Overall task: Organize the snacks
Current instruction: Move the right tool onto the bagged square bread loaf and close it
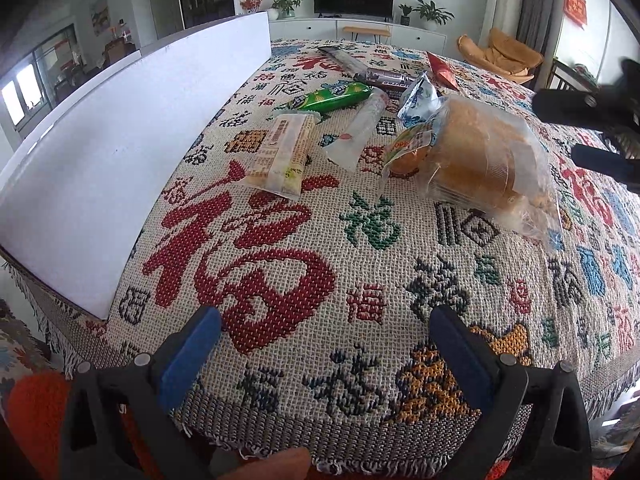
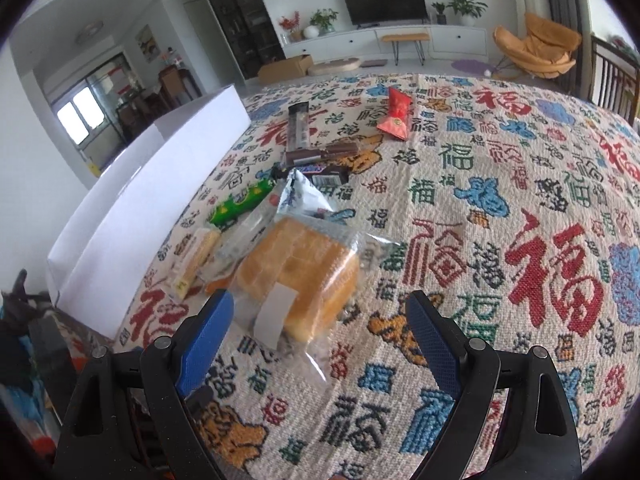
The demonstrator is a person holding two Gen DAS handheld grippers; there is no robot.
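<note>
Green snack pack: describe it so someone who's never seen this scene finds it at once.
Start at the long white box on the left side of the patterned tablecloth. In the snack cluster beside it, the green snack pack lies between the tan wafer-type bar and the dark chocolate bars. It is the only bright green wrapper, long and tube-shaped.

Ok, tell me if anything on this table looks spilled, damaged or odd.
Nothing spilled or torn. The snacks just lie jumbled: the bread bag leans against the blue-white packet, with the green pack and clear sleeve askew beside them. The red packet lies apart. None are in the white box.
</note>
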